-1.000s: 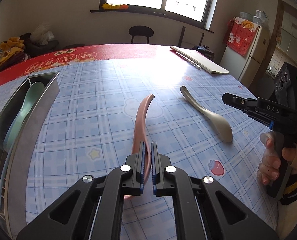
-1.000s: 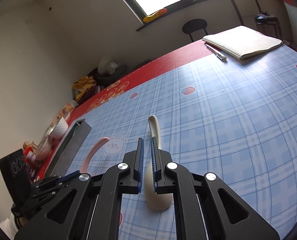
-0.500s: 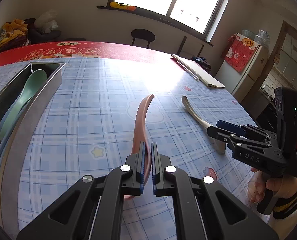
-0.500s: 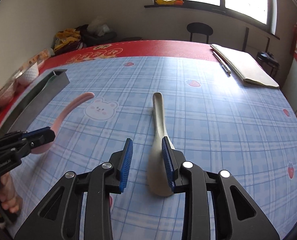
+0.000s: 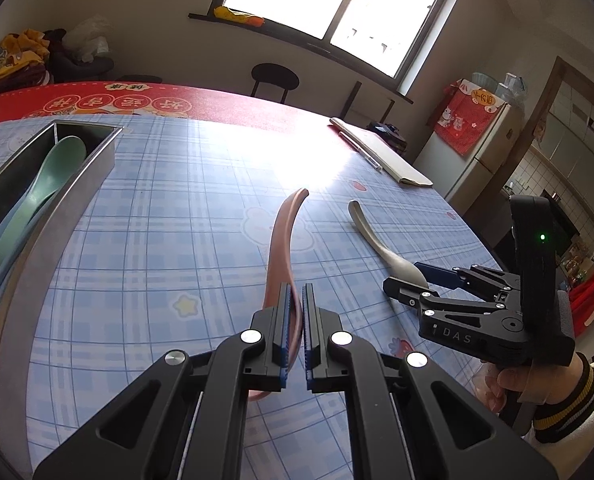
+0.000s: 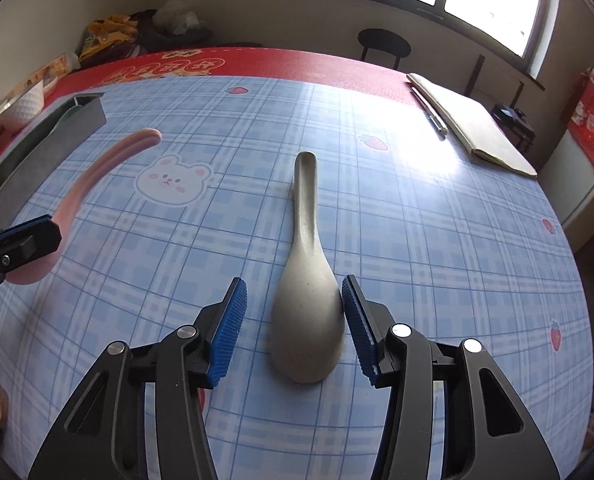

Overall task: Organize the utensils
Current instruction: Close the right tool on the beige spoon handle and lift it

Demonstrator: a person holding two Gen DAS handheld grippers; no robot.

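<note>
Blue-checked cloth covers the worktop (image 6: pixel 417 240). Along its left edge sits the steel tray (image 5: pixel 77 184), a green spoon (image 5: pixel 53 172) inside. My left claw (image 5: pixel 295 320) is clamped on the pink spoon (image 5: pixel 283 240), lifted off the cloth. My right claw (image 6: pixel 293 320) gapes wide around the bowl of the beige spoon (image 6: pixel 307 280), which lies flat on the cloth.

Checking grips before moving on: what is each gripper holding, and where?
Left gripper clamps the pink spoon near its bowl; right gripper holds nothing.
</note>
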